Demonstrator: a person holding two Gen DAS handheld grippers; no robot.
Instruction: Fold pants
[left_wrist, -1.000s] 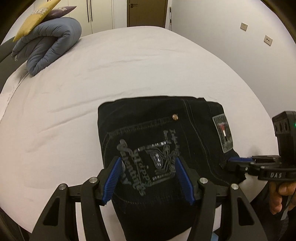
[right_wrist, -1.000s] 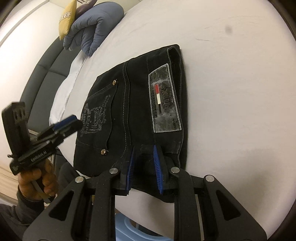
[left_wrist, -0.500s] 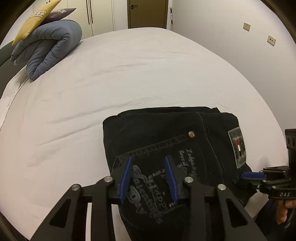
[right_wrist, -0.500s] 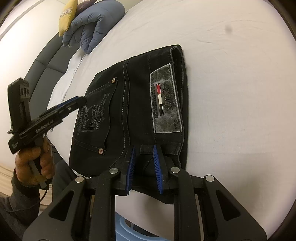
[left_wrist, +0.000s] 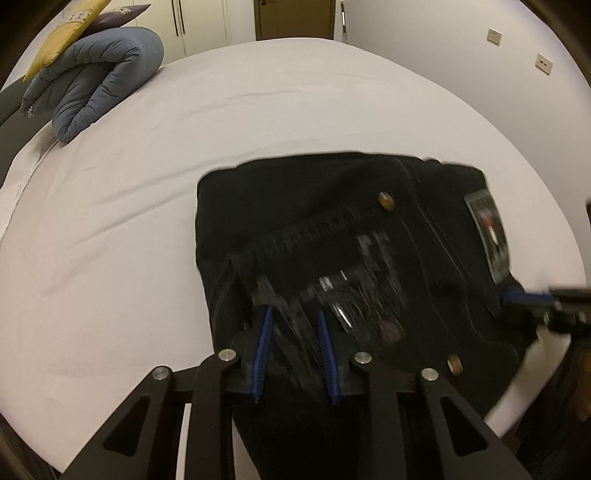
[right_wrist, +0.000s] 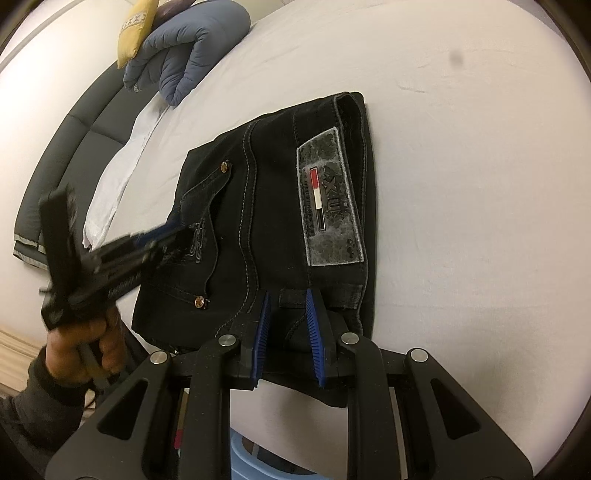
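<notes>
Folded black pants (left_wrist: 332, 206) lie on the white bed (left_wrist: 258, 110) at its near edge, back pocket and grey label patch (right_wrist: 330, 199) facing up. My left gripper (left_wrist: 293, 332) is down on the printed pocket, its jaws closing with pocket fabric pinched between the blue pads; the picture is blurred there. The right wrist view shows this left gripper (right_wrist: 173, 229) blurred at the pants' (right_wrist: 273, 192) left side, held by a hand (right_wrist: 85, 343). My right gripper (right_wrist: 286, 325) is shut on the waistband at a belt loop. It shows as the right gripper (left_wrist: 532, 299) at the pants' right corner.
A rolled blue-grey duvet (left_wrist: 99, 74) and a yellow cushion (left_wrist: 70, 33) sit at the far left of the bed. A dark padded headboard (right_wrist: 74, 155) runs along that side. White sheet (right_wrist: 461, 184) spreads beyond the pants. A light blue object (right_wrist: 251, 458) lies below the bed edge.
My left gripper has sunk onto the pants and its jaws have narrowed from wide apart to a pinch on the pocket. The right gripper has kept its hold and its place.
</notes>
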